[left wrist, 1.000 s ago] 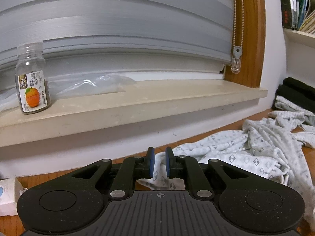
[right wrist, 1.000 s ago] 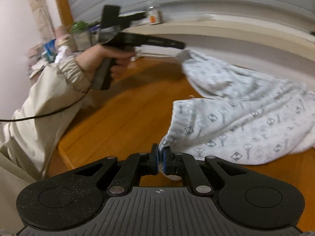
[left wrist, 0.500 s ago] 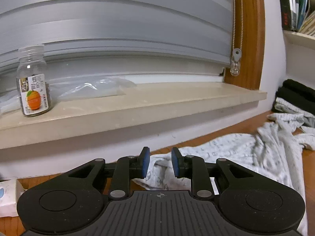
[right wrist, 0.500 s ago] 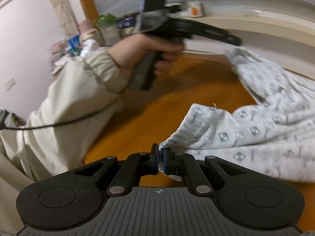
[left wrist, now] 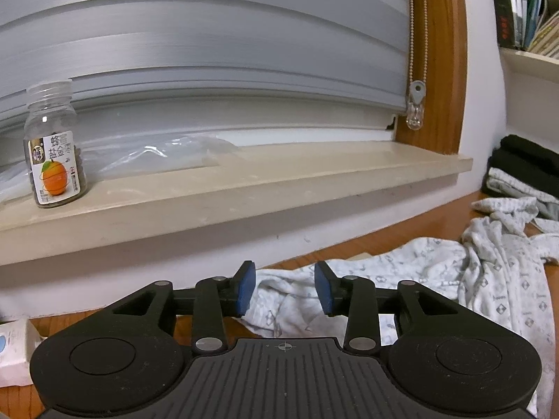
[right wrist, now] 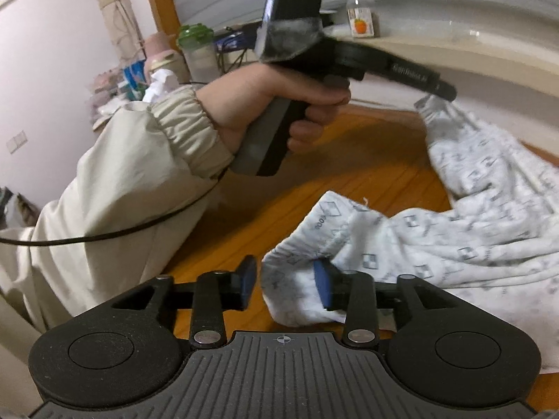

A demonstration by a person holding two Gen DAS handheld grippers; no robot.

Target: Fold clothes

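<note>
Left gripper (left wrist: 284, 288): fingers standing wide apart, holding nothing; patterned white garment (left wrist: 436, 286) lying beyond and between them on wooden bench (left wrist: 349, 244), below windowsill (left wrist: 244, 188). Right gripper (right wrist: 284, 282): fingers also spread wide; garment corner (right wrist: 297, 279) sitting loose in gap against right-side pad (right wrist: 321, 284), not pinched. Garment sprawling crumpled across bench toward right. Person's hand (right wrist: 279, 104) gripping left gripper's handle, beige sleeve (right wrist: 139, 167) showing. Bottle with orange label (left wrist: 54, 150) standing upright on windowsill. Dark folded clothes (left wrist: 524, 164) stacking at far right.
</note>
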